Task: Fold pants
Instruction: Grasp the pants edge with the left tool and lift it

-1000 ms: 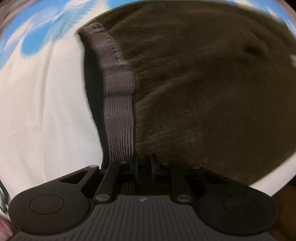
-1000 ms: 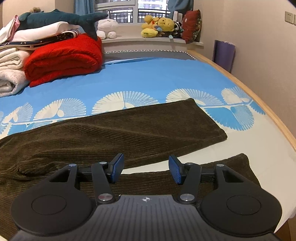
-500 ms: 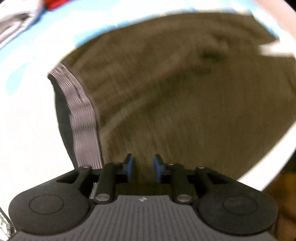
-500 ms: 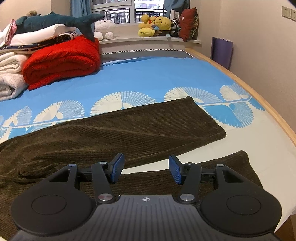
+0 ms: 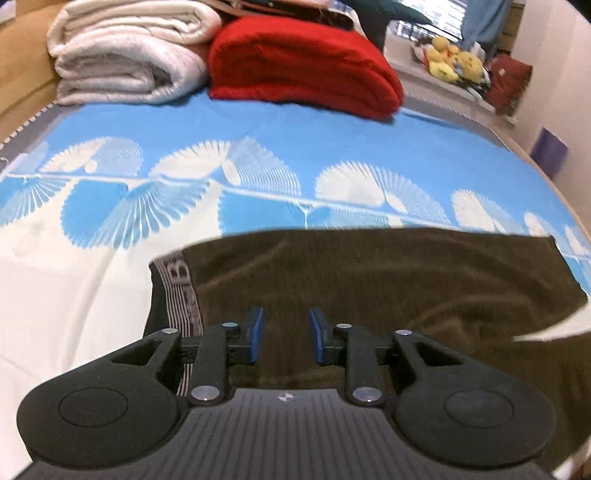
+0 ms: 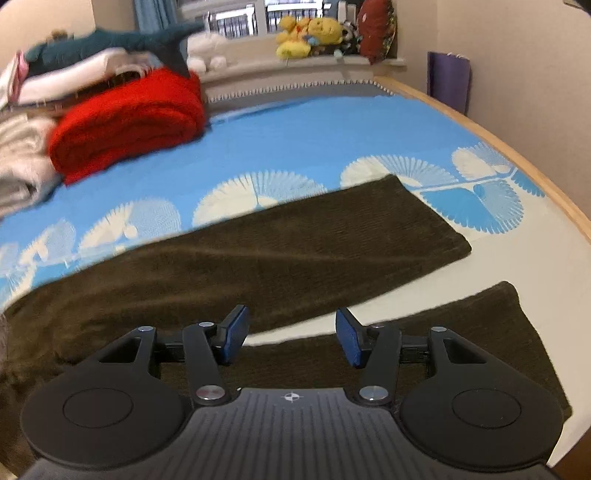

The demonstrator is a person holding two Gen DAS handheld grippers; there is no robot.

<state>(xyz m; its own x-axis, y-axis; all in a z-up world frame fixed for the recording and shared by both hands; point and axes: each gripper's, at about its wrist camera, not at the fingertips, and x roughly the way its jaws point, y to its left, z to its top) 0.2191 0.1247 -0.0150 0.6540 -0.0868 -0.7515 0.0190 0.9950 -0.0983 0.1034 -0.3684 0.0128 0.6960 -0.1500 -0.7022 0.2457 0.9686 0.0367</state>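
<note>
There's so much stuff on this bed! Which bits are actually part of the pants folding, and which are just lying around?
Part of the job:
- brown corduroy pants, spread flat
- grey waistband
- left gripper, fingers apart
- right gripper, fingers apart

Just lying about:
- red blanket
- white quilt
- shark plush
- yellow plush toys
- blue patterned sheet

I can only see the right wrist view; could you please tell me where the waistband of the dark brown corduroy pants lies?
Observer: The grey ribbed elastic waistband is at the left end of the dark brown corduroy pants, on the white part of the blue-and-white bedsheet.
Operator: Thank you; is the left gripper gripping it?
Observer: No; the left gripper is open, its fingers apart over brown cloth just right of the waistband.
</note>
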